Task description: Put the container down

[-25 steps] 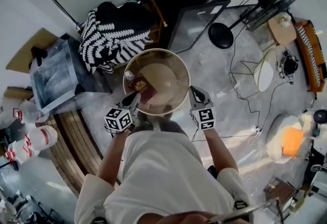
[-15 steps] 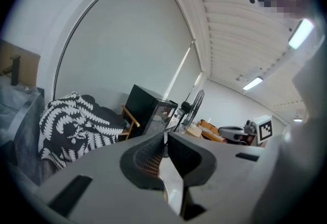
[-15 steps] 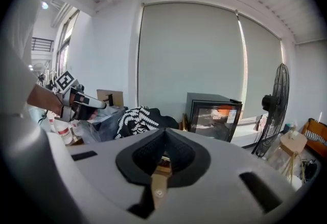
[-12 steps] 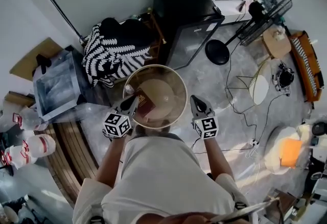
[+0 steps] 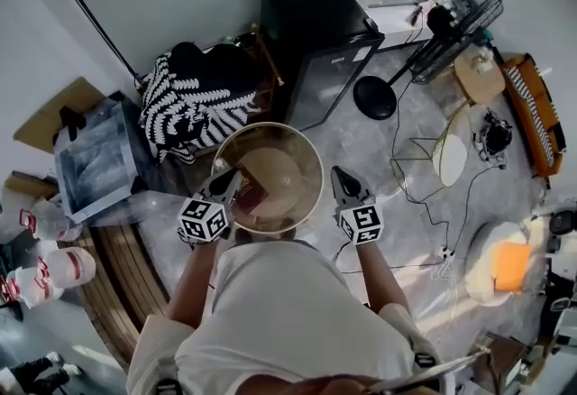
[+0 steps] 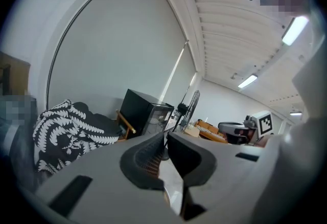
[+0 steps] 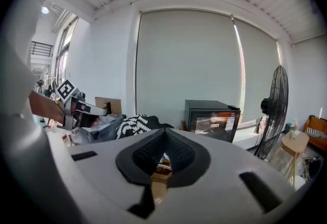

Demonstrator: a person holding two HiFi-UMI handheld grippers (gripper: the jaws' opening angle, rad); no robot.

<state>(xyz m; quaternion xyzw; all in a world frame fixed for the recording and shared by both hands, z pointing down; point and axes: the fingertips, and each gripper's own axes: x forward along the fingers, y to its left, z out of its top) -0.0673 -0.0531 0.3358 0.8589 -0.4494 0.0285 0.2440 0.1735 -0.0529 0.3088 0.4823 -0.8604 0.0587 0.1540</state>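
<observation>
container (image 5: pixel 302 154) hangs above the floor (image 5: pixel 361 150) before the person. left gripper (image 5: pixel 231 182) and right gripper (image 5: pixel 336 177) jaws clamped tight on opposite rims. lower both evenly, keep level, release once grounded.

The left tongs (image 6: pixel 166 138) are closed tight on a pale, glossy sliver of the container (image 6: pixel 172 187), which shows low between them. Beyond them lie a black-and-white patterned cloth (image 6: pixel 66 133), a black cabinet (image 6: pixel 145 115) and a standing fan (image 6: pixel 190 105).
</observation>
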